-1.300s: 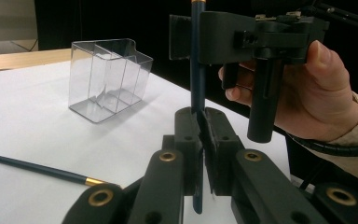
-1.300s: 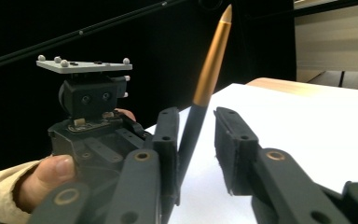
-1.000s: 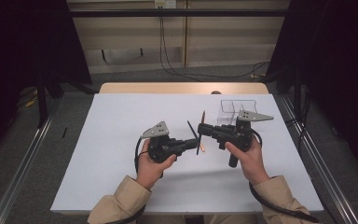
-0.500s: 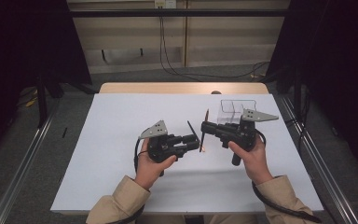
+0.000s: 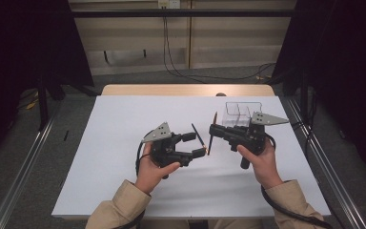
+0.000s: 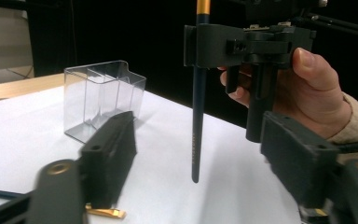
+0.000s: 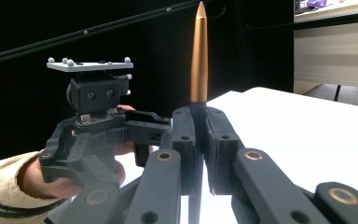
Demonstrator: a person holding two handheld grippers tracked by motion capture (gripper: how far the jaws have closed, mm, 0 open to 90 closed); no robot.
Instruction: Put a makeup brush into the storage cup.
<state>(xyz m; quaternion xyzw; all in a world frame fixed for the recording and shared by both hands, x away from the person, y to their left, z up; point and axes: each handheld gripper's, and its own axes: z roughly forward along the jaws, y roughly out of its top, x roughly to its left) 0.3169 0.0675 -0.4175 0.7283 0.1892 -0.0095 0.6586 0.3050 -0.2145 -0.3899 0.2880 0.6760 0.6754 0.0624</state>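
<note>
My right gripper (image 5: 212,130) is shut on a slim dark pen with a gold end (image 5: 214,119), holding it nearly upright over the white paper; the gold tip (image 7: 198,60) rises above its closed jaws (image 7: 199,122). My left gripper (image 5: 195,145) faces it from the left, and its jaws have just been opening and now stand apart. The held pen's dark shaft (image 6: 196,140) hangs in front of those open jaws, touching neither. A second thin dark pen (image 5: 198,136) lies at the left gripper's fingertips; its gold part (image 6: 105,213) rests on the paper under one jaw.
A clear plastic holder with compartments (image 5: 240,112) stands empty just behind the right gripper, near the paper's far right. White paper (image 5: 114,124) covers the table. Metal rails (image 5: 24,157) run along both sides, with cables on the floor beyond.
The left gripper's jaws have spread from shut to wide apart, letting go of the thin dark pen. The right gripper and its pen have hardly shifted.
</note>
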